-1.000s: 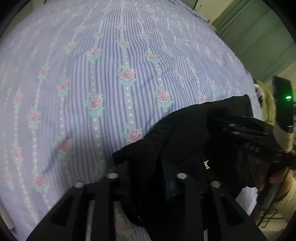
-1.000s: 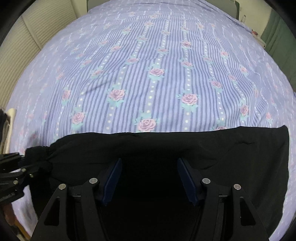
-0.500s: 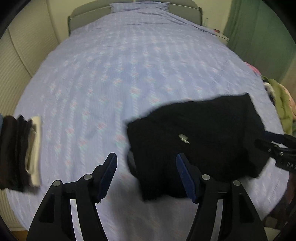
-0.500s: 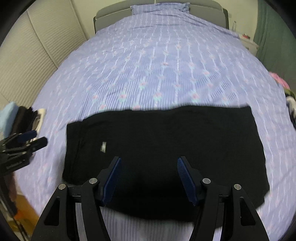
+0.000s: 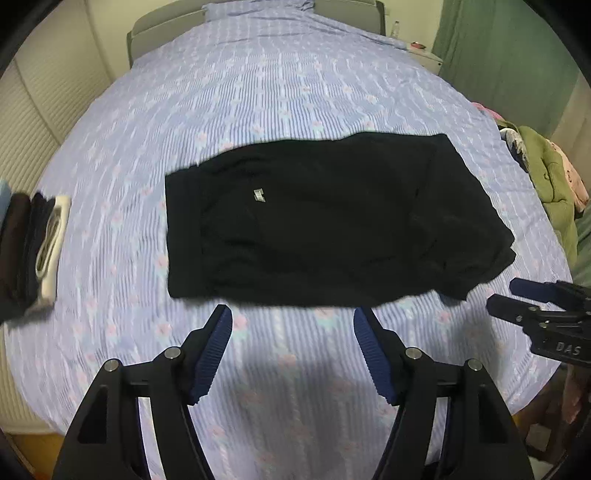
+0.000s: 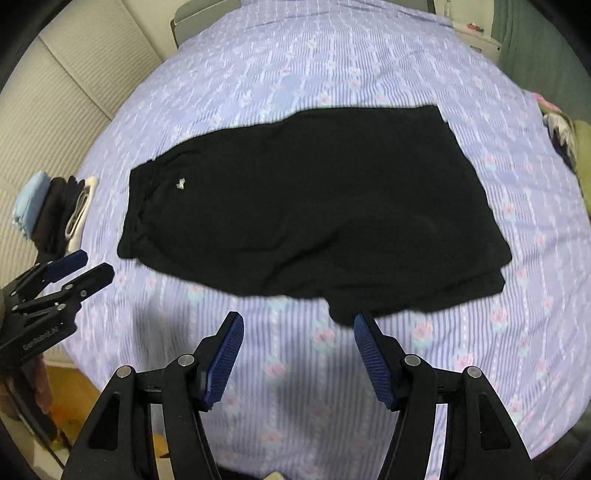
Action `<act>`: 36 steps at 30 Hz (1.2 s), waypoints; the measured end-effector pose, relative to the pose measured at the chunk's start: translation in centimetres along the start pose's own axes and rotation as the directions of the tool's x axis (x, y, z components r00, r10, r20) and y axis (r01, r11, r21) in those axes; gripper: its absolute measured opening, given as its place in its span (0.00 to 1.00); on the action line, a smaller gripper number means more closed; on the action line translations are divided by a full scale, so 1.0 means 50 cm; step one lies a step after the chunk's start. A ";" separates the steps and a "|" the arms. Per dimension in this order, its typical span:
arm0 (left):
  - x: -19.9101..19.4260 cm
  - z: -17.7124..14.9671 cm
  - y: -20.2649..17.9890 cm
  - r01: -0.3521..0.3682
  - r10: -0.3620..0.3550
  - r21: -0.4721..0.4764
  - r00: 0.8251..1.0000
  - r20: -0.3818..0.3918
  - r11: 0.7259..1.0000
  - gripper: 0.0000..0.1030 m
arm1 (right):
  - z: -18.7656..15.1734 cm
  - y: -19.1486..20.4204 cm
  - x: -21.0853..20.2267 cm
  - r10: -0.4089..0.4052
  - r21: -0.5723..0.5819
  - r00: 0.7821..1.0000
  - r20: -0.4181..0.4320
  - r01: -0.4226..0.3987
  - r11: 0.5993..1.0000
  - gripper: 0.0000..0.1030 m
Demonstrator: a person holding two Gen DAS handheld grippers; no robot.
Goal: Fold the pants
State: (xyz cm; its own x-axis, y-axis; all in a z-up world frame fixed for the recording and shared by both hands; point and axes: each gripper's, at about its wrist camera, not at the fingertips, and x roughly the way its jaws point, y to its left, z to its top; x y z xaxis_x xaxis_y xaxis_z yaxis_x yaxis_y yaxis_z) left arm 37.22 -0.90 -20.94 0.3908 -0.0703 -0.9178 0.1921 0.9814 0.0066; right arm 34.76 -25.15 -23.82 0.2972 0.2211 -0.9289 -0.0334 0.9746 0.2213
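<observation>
Black pants (image 5: 317, 221) lie folded flat on the bed with the floral striped sheet (image 5: 280, 96), a small grey label near their left end. My left gripper (image 5: 292, 312) hovers over the sheet just in front of the pants' near edge, open, with nothing between its blue pads. In the right wrist view the pants (image 6: 314, 206) spread across the middle, and my right gripper (image 6: 298, 316) is open and empty just short of their near edge. Each gripper shows in the other's view: the right gripper (image 5: 517, 299) at the right edge, the left gripper (image 6: 83, 269) at the left edge.
A stack of folded clothes (image 5: 33, 251) sits at the bed's left edge. A heap of green and pink garments (image 5: 550, 184) lies off the right side. A headboard (image 5: 162, 22) and a green curtain (image 5: 498, 48) are at the far end.
The left gripper let go of the bunched black fabric and opened. Both grippers pulled back and up from the pants, which now lie flat on the sheet.
</observation>
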 end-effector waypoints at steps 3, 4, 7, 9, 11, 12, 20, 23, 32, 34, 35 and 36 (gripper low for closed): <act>0.014 -0.029 -0.025 -0.014 0.013 -0.017 1.000 -0.018 1.000 0.66 | -0.016 -0.023 0.024 0.007 -0.011 1.000 -0.021 -0.007 1.000 0.61; 0.020 -0.040 -0.034 -0.021 0.020 -0.023 1.000 -0.024 1.000 0.66 | -0.022 -0.032 0.033 0.008 -0.012 1.000 -0.022 -0.008 1.000 0.59; 0.042 -0.070 -0.056 -0.036 0.034 -0.050 0.999 -0.032 0.998 0.66 | -0.034 -0.052 0.059 0.010 -0.028 1.000 -0.028 -0.011 1.000 0.49; 0.058 -0.084 -0.065 -0.036 0.032 -0.083 0.998 -0.047 0.996 0.66 | -0.036 -0.062 0.080 0.009 -0.039 1.000 -0.029 -0.010 0.999 0.44; 0.072 -0.097 -0.071 -0.036 0.028 -0.116 0.998 -0.064 0.993 0.66 | -0.035 -0.065 0.097 0.007 -0.053 1.000 -0.028 -0.009 0.999 0.41; 0.077 -0.099 -0.072 -0.038 0.029 -0.126 0.997 -0.068 0.991 0.66 | -0.032 -0.065 0.106 0.009 -0.062 1.000 -0.025 -0.010 0.998 0.41; 0.076 -0.115 -0.077 -0.073 0.061 -0.192 0.996 -0.069 0.979 0.66 | -0.004 -0.066 0.167 0.024 -0.082 0.998 -0.055 -0.028 0.996 0.37; 0.072 -0.112 -0.075 -0.084 0.073 -0.201 0.995 -0.065 0.976 0.66 | 0.009 -0.052 0.153 0.020 -0.126 1.000 -0.019 -0.022 0.992 0.36; 0.071 -0.092 -0.070 -0.124 0.112 -0.204 0.991 -0.069 0.971 0.66 | 0.033 -0.048 0.205 0.022 -0.123 0.998 -0.059 -0.029 0.992 0.16; 0.071 -0.090 -0.068 -0.135 0.124 -0.202 0.990 -0.068 0.970 0.66 | 0.030 -0.055 0.194 0.045 -0.106 0.998 -0.051 -0.050 0.993 0.08; 0.072 -0.089 -0.064 -0.142 0.131 -0.207 0.989 -0.070 0.968 0.66 | 0.025 -0.056 0.178 0.049 -0.116 0.998 -0.041 -0.053 0.992 0.07; 0.072 -0.090 -0.060 -0.148 0.135 -0.212 0.988 -0.072 0.966 0.66 | 0.017 -0.055 0.158 0.044 -0.139 0.999 -0.024 -0.047 0.989 0.06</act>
State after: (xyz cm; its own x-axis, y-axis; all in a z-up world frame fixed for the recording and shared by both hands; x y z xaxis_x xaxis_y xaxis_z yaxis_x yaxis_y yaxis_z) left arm 34.03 -3.28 -26.06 0.3478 0.0762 -0.9345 -0.0631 0.9963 0.0577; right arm 38.01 -26.14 -31.50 0.2729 0.2644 -0.9250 -0.1797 0.9586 0.2209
